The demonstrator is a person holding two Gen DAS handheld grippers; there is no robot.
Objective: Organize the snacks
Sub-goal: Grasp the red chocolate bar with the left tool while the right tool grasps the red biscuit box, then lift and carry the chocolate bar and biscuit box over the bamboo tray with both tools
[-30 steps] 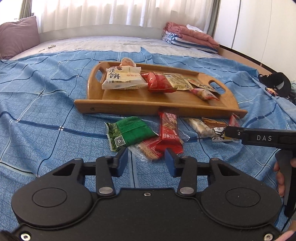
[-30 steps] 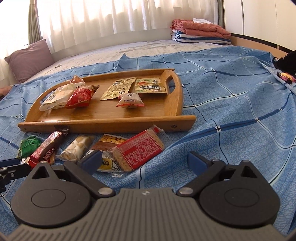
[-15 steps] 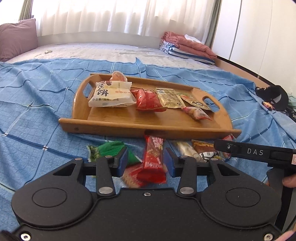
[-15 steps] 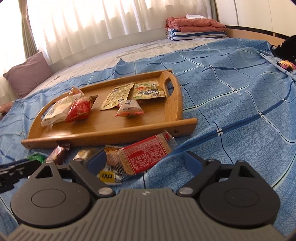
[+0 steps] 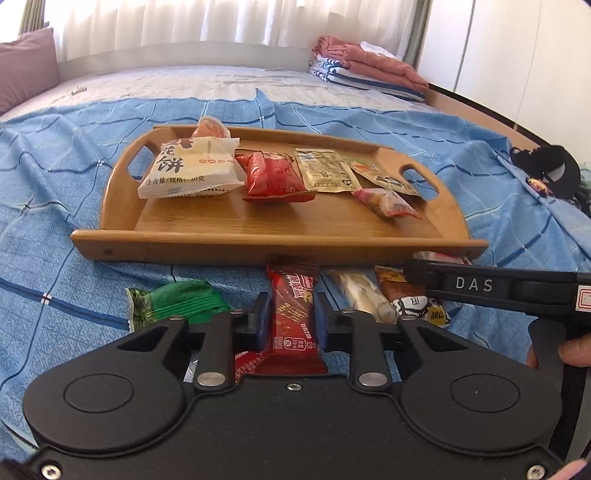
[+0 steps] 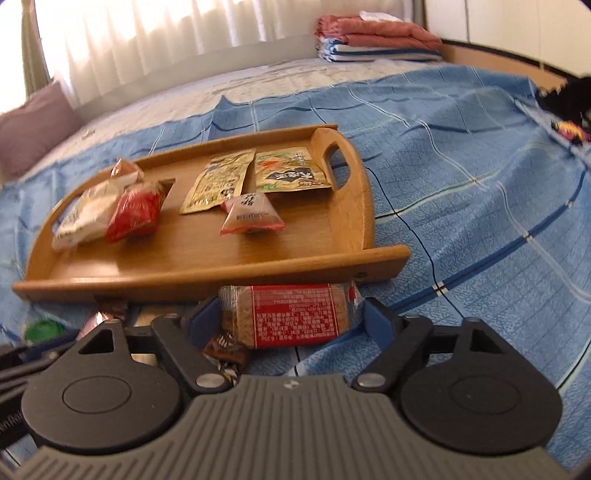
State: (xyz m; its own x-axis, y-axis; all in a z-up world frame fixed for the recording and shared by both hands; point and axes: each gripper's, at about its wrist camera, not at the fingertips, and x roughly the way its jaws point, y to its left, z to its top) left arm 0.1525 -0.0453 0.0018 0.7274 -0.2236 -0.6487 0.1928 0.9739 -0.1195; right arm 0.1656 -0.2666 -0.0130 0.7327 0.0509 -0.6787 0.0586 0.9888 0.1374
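Pickup was under way — left gripper (image 5: 289,318) jaws clamped the red bar (image 5: 293,317), right gripper (image 6: 286,321) jaws stood wide around the cracker pack (image 6: 295,314), both on the bed beside the tray (image 5: 258,243); next came closing and lifting.

**Sunlit bedroom, blue sheet over the bed**

Daylight glows through white curtains (image 5: 207,22) along the far wall, above a pale ledge. A wide bed (image 5: 221,81) fills the room, its pale mattress half covered by a blue checked sheet (image 5: 55,155) that lies rumpled in the foreground. A mauve pillow (image 5: 26,66) rests at the far left. Folded blankets (image 5: 365,70), pink over blue-and-white stripes, are stacked at the far right corner. White wardrobe doors (image 5: 517,55) line the right-hand wall, beside a dark wooden bed edge (image 6: 491,55).
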